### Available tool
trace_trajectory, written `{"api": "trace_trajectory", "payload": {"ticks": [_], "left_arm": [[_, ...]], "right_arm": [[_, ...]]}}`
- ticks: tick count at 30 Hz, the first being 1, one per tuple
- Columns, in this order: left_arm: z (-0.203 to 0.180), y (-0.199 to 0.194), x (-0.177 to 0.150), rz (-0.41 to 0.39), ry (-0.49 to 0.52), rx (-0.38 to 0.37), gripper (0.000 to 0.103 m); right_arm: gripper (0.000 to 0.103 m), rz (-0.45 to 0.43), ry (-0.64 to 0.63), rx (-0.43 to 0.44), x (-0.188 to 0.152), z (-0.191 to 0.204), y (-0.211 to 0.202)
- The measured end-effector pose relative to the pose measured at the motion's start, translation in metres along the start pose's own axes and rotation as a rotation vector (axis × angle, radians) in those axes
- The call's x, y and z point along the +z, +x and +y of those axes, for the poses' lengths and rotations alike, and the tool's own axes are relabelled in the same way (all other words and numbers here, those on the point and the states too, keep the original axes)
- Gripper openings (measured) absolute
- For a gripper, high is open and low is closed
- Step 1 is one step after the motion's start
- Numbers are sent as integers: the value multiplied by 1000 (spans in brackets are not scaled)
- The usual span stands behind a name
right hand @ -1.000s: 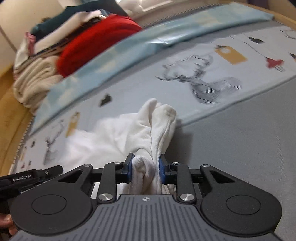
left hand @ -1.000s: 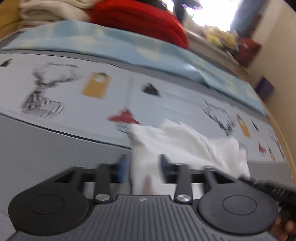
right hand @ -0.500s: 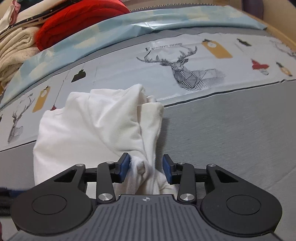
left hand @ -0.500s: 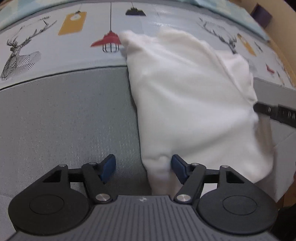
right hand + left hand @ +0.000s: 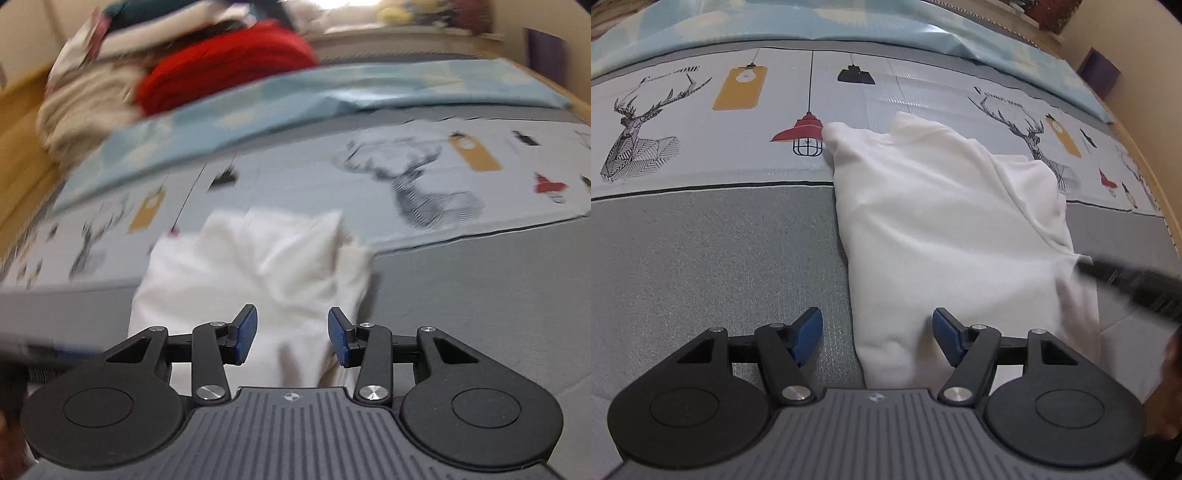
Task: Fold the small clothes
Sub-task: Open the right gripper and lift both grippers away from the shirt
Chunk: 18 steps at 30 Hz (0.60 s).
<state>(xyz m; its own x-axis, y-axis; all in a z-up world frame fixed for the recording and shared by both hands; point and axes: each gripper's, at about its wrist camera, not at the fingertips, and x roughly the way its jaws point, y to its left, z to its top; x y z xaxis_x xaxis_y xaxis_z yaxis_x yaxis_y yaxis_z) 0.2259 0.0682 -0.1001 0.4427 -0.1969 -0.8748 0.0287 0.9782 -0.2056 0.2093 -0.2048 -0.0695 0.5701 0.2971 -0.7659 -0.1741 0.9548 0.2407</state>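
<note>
Both grippers have let go since half a second ago — the right gripper [image 5: 291, 338], which was closing on a bunched corner of the cloth [image 5: 945, 236], now has its jaws spread and its view blurred by motion, while the left gripper [image 5: 877, 334] has opened a little wider on the same spot. We find the cloth lying flat on the mat [image 5: 713, 258], a white garment already doubled over, straddling the line between the grey band and the printed strip. Its long axis runs away from us in the left wrist view, from the near corner between the left gripper's blue pads [image 5: 809, 334] up toward the red lamp print [image 5: 803, 133]. That near corner sits inside the spread jaws, nearer the right pad, untouched by the left one. In the right wrist view the cloth's near right corner likewise lies between open pads, not pinched. We judge the left gripper the better placed — square to the near edge and steady. The next fold, in our judgement, would carry that near edge along the long axis toward the far end; the rumpled right side may need smoothing first.
</note>
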Motion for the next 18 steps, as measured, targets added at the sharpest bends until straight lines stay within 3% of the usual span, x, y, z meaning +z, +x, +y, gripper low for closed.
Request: {"api": "trace_trajectory", "payload": {"ticks": [2, 4, 6, 9, 12, 13, 16, 18], "left_arm": [[-1, 7, -2, 41, 13, 23, 70], [-1, 17, -9, 106, 44, 83, 69], [1, 15, -10, 107, 35, 89, 67], [1, 5, -8, 54, 24, 52, 67], [3, 19, -17, 132, 34, 87, 68], [2, 23, -21, 155, 41, 97, 70], [-4, 10, -22, 98, 64, 120, 69], [-12, -4, -24, 30, 97, 184, 69]], "right_arm": [[44, 151, -54, -123, -10, -2, 23], [50, 243, -14, -174, -17, -14, 34], [50, 211, 68, -138, -11, -21, 28], [50, 145, 33, -106, -7, -16, 18], [50, 250, -15, -140, -17, -16, 31], [58, 280, -14, -157, -20, -17, 33], [60, 245, 39, -150, -16, -24, 21], [59, 201, 23, -188, -14, -22, 9]]}}
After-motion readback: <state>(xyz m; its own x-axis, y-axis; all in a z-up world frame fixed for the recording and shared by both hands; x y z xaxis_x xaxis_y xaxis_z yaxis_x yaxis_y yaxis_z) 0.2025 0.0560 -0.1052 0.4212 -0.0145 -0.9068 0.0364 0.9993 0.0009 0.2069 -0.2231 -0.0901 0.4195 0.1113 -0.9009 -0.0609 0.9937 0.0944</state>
